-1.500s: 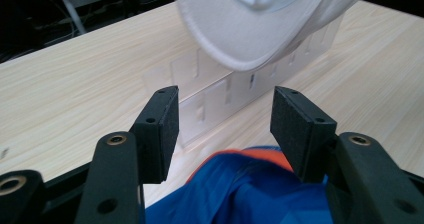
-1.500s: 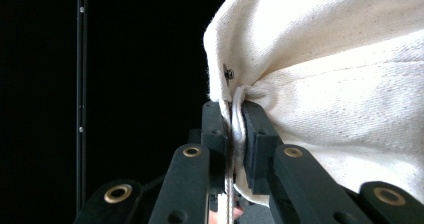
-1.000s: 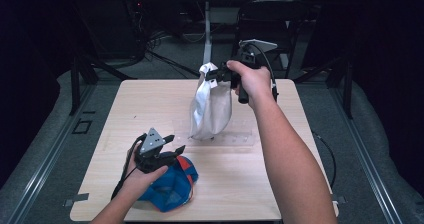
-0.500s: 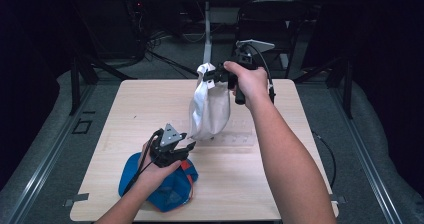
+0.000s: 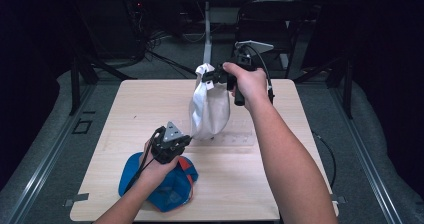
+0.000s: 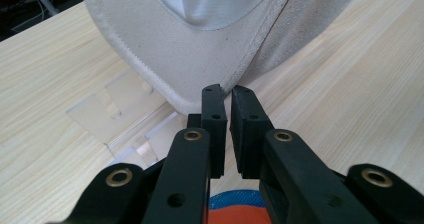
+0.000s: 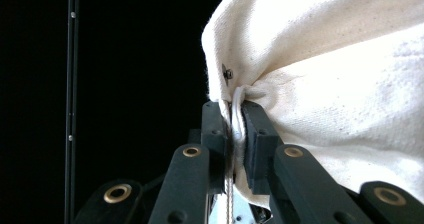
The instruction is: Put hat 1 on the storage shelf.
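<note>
- The right gripper is clamped on the top edge of a white cloth cap, holding it up over the far middle of the tabletop.
- In the right gripper view the cream cloth is bunched between the two pads, with a small metal stud on it just above them.
- The cap hangs from that grip, and its lower end reaches down near the tabletop.
- The left gripper sits at the near left, its tips right at the lower edge of the cap.
- Its jaws have just been closing; in the left gripper view they stand nearly together, with a thin gap and no cloth seen between the pads.
- The cap's stitched rim lies just beyond those tips.
- A clear plastic stand rests on the tabletop under the cap.
- A blue and orange cap lies at the near left, under the left hand.
</note>
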Motion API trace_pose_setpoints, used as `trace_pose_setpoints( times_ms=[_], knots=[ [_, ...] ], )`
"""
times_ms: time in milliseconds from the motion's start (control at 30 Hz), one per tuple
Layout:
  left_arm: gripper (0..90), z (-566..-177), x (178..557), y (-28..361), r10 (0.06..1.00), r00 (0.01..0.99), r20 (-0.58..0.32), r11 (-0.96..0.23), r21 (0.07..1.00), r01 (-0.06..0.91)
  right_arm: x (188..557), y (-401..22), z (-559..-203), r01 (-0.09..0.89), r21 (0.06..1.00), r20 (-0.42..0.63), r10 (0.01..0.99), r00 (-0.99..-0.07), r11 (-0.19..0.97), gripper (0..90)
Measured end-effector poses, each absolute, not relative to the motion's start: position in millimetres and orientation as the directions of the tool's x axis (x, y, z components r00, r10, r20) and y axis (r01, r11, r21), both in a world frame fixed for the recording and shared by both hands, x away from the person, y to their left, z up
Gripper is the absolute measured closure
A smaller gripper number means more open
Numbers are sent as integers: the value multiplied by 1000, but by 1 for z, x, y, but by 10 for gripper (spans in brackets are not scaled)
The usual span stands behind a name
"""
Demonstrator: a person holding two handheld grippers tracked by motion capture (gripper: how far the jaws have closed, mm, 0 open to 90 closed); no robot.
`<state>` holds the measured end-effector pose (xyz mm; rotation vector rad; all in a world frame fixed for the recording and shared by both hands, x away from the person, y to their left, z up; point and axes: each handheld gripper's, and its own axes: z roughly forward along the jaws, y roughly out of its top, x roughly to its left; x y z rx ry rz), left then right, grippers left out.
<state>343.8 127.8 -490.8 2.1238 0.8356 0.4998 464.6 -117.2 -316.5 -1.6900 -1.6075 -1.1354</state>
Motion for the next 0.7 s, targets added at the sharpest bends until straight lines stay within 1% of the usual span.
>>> trace_pose_setpoints(
  times_ms=[233, 267, 300, 367, 400, 433, 467, 533, 567, 600, 700],
  knots=[
    [848, -489, 341, 128, 678, 732, 59, -473, 798, 373, 464, -116, -315, 975, 167, 853, 518, -70, -144, 820],
    [805, -488, 340, 128, 675, 736, 56, -472, 800, 372, 464, -115, -315, 976, 167, 852, 519, -71, -140, 820],
    [805, -488, 339, 128, 670, 740, 52, -468, 804, 367, 464, -115, -315, 976, 167, 852, 519, -71, -140, 820],
    [671, -488, 338, 124, 657, 752, 54, -465, 814, 348, 463, -114, -314, 976, 168, 851, 519, -75, -135, 819],
    [529, -489, 338, 121, 654, 754, 65, -465, 820, 332, 463, -113, -314, 977, 167, 851, 520, -76, -132, 820],
    [529, -489, 338, 120, 654, 753, 76, -472, 819, 327, 463, -113, -314, 977, 167, 851, 520, -76, -132, 820],
    [510, -490, 339, 117, 658, 748, 83, -478, 814, 330, 463, -113, -314, 977, 168, 851, 520, -76, -132, 819],
    [518, -492, 342, 112, 688, 720, 95, -480, 803, 353, 463, -112, -314, 977, 169, 851, 519, -80, -128, 820],
    [545, -494, 345, 111, 703, 706, 85, -472, 798, 375, 462, -111, -314, 978, 169, 850, 520, -80, -126, 820],
    [592, -494, 347, 110, 710, 699, 82, -470, 794, 385, 462, -111, -314, 977, 171, 849, 522, -82, -125, 819],
    [691, -496, 351, 111, 723, 686, 84, -468, 789, 398, 462, -112, -314, 977, 172, 849, 522, -82, -126, 820]
  ],
)
